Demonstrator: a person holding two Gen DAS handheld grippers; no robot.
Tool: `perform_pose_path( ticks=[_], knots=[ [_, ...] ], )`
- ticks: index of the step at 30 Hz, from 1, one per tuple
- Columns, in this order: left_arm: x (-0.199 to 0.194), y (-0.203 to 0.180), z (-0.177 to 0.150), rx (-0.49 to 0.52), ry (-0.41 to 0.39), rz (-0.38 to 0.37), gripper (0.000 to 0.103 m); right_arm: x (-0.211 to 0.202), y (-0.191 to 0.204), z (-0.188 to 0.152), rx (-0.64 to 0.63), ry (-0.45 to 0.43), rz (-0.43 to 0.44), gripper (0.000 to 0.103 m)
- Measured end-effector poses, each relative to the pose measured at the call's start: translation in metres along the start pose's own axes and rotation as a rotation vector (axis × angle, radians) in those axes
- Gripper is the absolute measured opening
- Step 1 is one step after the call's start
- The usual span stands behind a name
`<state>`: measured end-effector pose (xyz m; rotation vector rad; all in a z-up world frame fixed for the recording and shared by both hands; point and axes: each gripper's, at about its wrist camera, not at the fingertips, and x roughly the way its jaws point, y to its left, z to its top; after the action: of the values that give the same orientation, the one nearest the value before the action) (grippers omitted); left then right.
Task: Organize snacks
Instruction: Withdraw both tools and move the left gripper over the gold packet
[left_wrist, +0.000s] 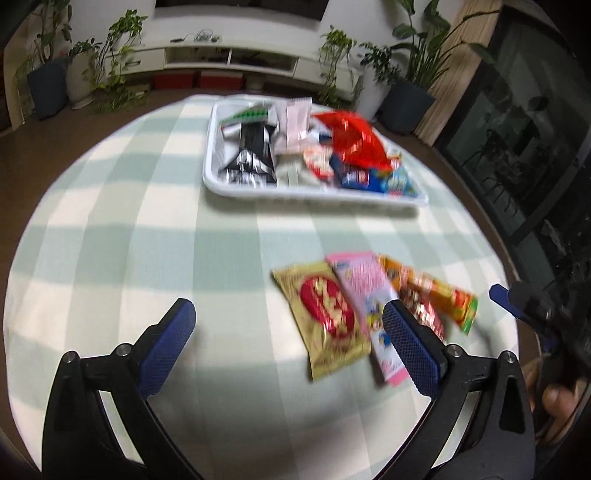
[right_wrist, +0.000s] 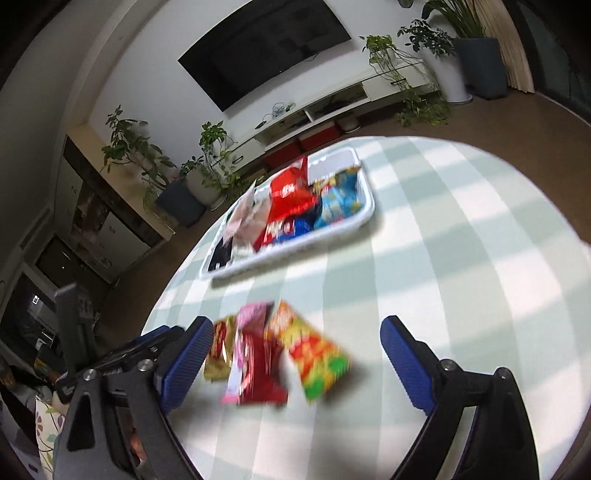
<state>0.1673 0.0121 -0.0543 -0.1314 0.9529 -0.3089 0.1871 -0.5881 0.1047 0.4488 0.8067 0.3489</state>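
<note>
Both grippers hang wide open and empty over a checked cloth, loose snack packets between them and a tray beyond.

Left view first: left gripper (left_wrist: 288, 328) has its blue fingers (left_wrist: 168, 345) spread far apart, holding nothing; a gold packet (left_wrist: 325, 317), a pink packet (left_wrist: 369, 299) and an orange packet (left_wrist: 436, 295) lie side by side on the cloth (left_wrist: 129, 240), by the right finger. Farther off sits the white tray (left_wrist: 258, 190), heaped with snacks (a red bag (left_wrist: 351, 138) on top, a black-and-silver one (left_wrist: 251, 147) at its left). Right gripper's tip (left_wrist: 498, 293) shows at the edge. Right view: right gripper (right_wrist: 295, 354) is likewise wide open and empty above the blurred packets (right_wrist: 280, 354), which overlap near its left finger (right_wrist: 184, 365); tray (right_wrist: 354, 221) lies farther on, well apart from them.
</note>
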Motion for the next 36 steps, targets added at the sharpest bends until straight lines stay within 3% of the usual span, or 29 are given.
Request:
perform_pose_path(
  ticks=[2,5,12,16,23,26,32,36],
  knots=[
    [0.006,-0.003,-0.007,-0.006,0.028,0.023,0.103,0.005,0.002,-0.009,-0.036,0.014,-0.039,0.094],
    [0.012,-0.005,-0.010,-0.016,0.045,0.037,0.103,0.005,0.006,-0.009,-0.058,0.005,-0.031,0.093],
    [0.025,-0.010,0.004,0.005,0.055,0.085,0.100,0.003,0.006,-0.010,-0.089,-0.021,-0.064,0.093],
    [0.037,-0.017,0.009,0.036,0.089,0.097,0.087,0.003,0.005,-0.011,-0.091,-0.024,-0.071,0.093],
    [0.049,-0.020,0.014,0.081,0.108,0.140,0.055,0.004,0.006,-0.013,-0.095,-0.018,-0.083,0.091],
    [0.050,-0.020,0.015,0.110,0.113,0.149,0.049,0.003,0.006,-0.014,-0.096,-0.019,-0.088,0.091],
    [0.052,-0.029,0.011,0.206,0.131,0.175,0.047,0.007,0.006,-0.014,-0.107,-0.009,-0.102,0.091],
    [0.050,-0.033,0.010,0.264,0.145,0.152,0.033,0.008,0.009,-0.015,-0.128,-0.001,-0.111,0.089]
  ],
)
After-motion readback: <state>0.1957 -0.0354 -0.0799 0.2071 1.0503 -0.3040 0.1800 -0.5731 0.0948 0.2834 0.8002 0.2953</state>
